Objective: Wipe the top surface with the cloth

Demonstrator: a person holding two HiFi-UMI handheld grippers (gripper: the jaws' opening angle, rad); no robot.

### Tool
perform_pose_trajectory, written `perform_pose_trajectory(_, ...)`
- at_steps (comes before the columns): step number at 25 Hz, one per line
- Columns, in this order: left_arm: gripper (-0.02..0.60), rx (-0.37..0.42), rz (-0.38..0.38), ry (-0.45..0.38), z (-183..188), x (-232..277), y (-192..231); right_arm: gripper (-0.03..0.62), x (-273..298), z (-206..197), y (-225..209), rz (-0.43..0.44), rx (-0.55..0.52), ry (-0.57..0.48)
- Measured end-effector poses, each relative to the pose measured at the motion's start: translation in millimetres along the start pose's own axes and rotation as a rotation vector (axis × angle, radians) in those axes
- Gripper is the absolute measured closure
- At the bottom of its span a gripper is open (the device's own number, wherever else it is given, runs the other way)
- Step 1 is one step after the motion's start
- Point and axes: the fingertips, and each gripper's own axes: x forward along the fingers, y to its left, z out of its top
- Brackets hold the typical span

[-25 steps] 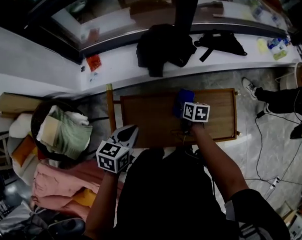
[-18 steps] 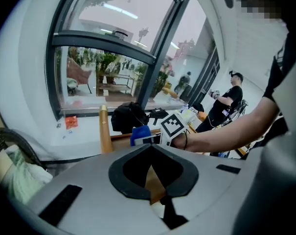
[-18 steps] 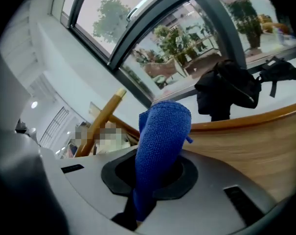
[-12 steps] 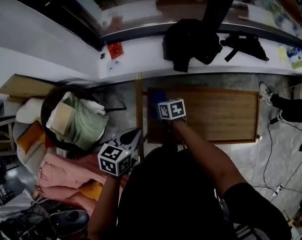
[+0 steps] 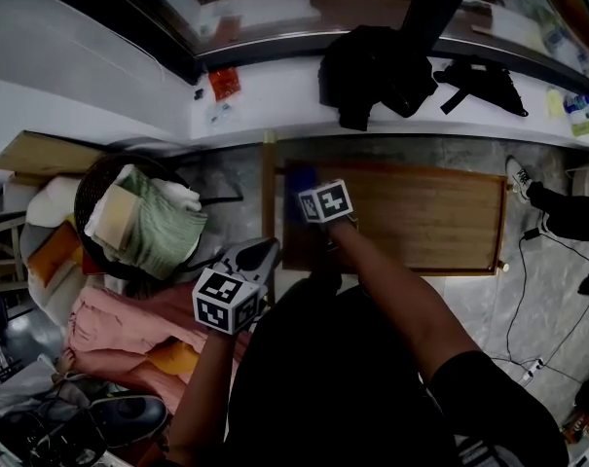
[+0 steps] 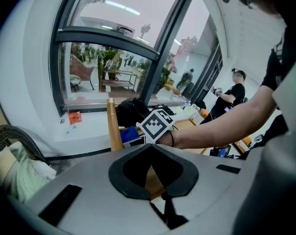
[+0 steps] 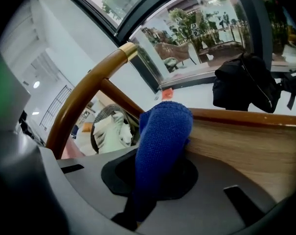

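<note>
Nearest, the left gripper (image 5: 258, 257) hangs beside the person's body, its jaws together on nothing. Further out, the right gripper (image 5: 312, 191) pinches the blue cloth (image 7: 162, 136), which touches the wooden top surface (image 5: 421, 217) near its left edge. Beyond, a black bag (image 5: 372, 71) lies on the white sill (image 5: 265, 100)

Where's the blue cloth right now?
In the head view the blue cloth sits at the wooden top's left end, clamped in the right gripper, close to the upright wooden post at that edge.
</note>
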Motion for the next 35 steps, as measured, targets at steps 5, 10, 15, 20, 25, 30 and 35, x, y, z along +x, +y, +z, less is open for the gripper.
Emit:
perform_pose_trajectory(5,0.572,-0.003,-0.014,-0.003,9,17,-22,0.546,-24,-11,-28,-0.032,0.019,0.032)
perform_pose_trajectory(10,0.572,0.017,-0.050,0.008,20,40,-52,0.546,-63,-23,-69,-0.071,0.018,0.031)
perform_pose_trajectory(15,0.572,0.025,-0.093,0.030,23,71,-86,0.546,-108,-37,-114,-0.107,0.054,0.003)
perform_pose_trajectory(20,0.572,0.053,-0.149,0.042,33,102,-126,0.546,-156,-53,-160,-0.151,0.103,-0.031)
perform_pose_trajectory(25,0.572,0.079,-0.194,0.047,41,127,-163,0.546,-202,-69,-204,-0.198,0.179,-0.074)
perform_pose_trajectory(30,0.572,0.100,-0.242,0.067,41,150,-196,0.546,-244,-79,-243,-0.231,0.216,-0.098)
perform_pose_trajectory(35,0.572,0.121,-0.273,0.081,38,172,-226,0.546,-286,-91,-284,-0.282,0.242,-0.115)
